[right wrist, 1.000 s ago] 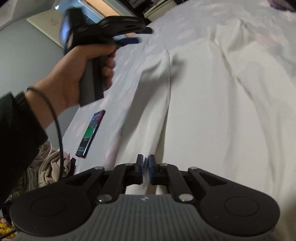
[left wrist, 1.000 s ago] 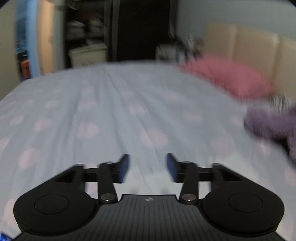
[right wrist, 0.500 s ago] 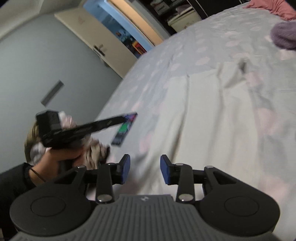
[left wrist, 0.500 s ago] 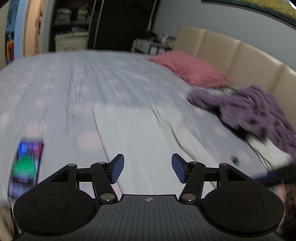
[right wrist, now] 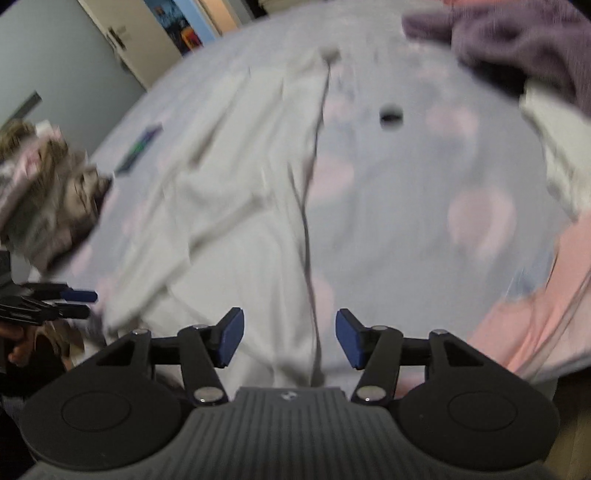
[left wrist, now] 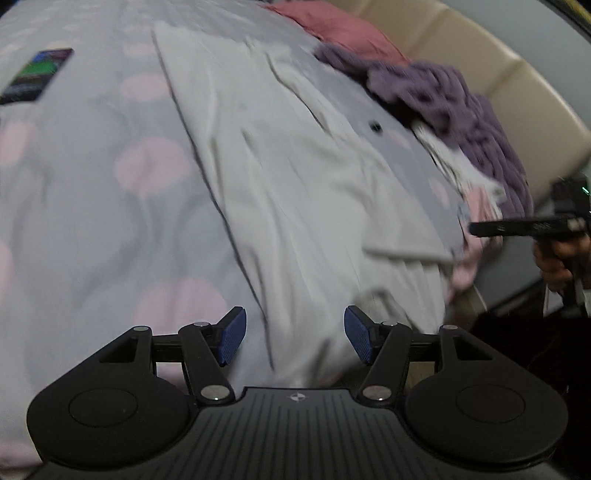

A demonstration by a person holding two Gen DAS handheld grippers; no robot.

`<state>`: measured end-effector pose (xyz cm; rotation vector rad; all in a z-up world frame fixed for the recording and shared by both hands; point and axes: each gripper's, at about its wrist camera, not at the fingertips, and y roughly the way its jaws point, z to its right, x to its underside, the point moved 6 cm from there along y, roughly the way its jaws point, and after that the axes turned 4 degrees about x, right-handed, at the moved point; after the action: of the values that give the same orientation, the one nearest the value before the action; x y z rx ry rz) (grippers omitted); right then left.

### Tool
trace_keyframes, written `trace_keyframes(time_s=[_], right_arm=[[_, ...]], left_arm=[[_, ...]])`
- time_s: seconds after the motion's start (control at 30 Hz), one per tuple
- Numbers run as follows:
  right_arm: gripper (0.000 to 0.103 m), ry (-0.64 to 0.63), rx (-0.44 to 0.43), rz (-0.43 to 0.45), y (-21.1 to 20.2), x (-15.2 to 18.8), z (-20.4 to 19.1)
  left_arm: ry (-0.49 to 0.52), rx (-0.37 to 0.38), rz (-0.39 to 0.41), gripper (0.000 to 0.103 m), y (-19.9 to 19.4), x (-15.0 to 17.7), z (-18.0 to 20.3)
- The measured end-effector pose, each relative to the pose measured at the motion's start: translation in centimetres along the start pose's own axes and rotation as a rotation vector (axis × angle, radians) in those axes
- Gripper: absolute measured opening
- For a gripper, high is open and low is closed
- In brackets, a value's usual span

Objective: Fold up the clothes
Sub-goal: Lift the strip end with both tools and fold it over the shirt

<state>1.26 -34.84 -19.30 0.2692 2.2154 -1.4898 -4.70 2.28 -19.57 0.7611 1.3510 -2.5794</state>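
Observation:
A white garment (left wrist: 280,177) lies spread along the bed, its near end hanging toward the bed's edge; the right wrist view shows the white garment (right wrist: 229,206) too. My left gripper (left wrist: 293,339) hovers over that near end, open, nothing between its blue pads. My right gripper (right wrist: 288,341) is above the garment's right edge with its jaws opening and empty. In the left wrist view the right gripper (left wrist: 524,227) shows at the far right in a hand. At the left edge of the right wrist view sits the left gripper (right wrist: 62,302).
The grey bedsheet (left wrist: 74,206) has pink dots. A phone (left wrist: 37,75) lies on it to the left. A purple knit (left wrist: 461,99), a pink pillow (left wrist: 332,27) and a pink cloth (right wrist: 535,325) sit to the right. A crumpled patterned cloth (right wrist: 48,192) is at the left. A small black thing (right wrist: 391,117) lies on the sheet.
Both grippers swung across the bed to the garment's near end. The right gripper went from shut to open, with nothing left between its pads. The left stayed open.

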Motion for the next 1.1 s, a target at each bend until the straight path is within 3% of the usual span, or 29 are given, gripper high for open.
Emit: trace_keyframes(time_s=[0.1,0.23,0.37,0.6,0.87,0.9,0.93,0.97,1.1], right_arm=[[0.059,-0.082,0.017,-0.068,1.3,2.6,-0.8],[0.059,-0.102,0.017,-0.082,1.7,3.7,-1.5],[0.058,-0.025,-0.013,-0.090,1.9,3.7,-1.2],[0.056,0.128,-0.089,-0.186,3.4,5.8,-1.3],[0.053,0.327,-0.153,-0.172,5.0,6.5,-0.9],[0.041,0.349,-0.159,-0.171,5.1,6.6,-0.8],[0.022,0.366,-0.165,-0.171,5.3,6.7,-0.7],[0.015,0.370,-0.170,-0.171,5.3,6.7,-0.7],[0.008,0.351,-0.202,-0.145,4.1,5.9,-1.5]], left_arm=[[0.013,-0.008,-0.023,0.057,0.9,1.5,0.4],[-0.025,0.002,-0.067,0.057,1.7,3.3,0.1],[-0.013,0.025,-0.098,0.057,2.6,4.5,0.2],[-0.033,0.044,-0.102,0.057,2.8,4.7,0.3],[-0.111,0.082,-0.033,0.057,2.0,3.6,-0.7],[-0.127,0.093,-0.023,0.052,2.1,3.5,-0.9],[-0.133,0.095,-0.023,0.019,2.0,3.4,-0.9],[-0.139,0.098,-0.022,0.002,1.8,3.3,-1.0],[-0.165,0.109,-0.021,0.003,1.4,2.9,-1.2]])
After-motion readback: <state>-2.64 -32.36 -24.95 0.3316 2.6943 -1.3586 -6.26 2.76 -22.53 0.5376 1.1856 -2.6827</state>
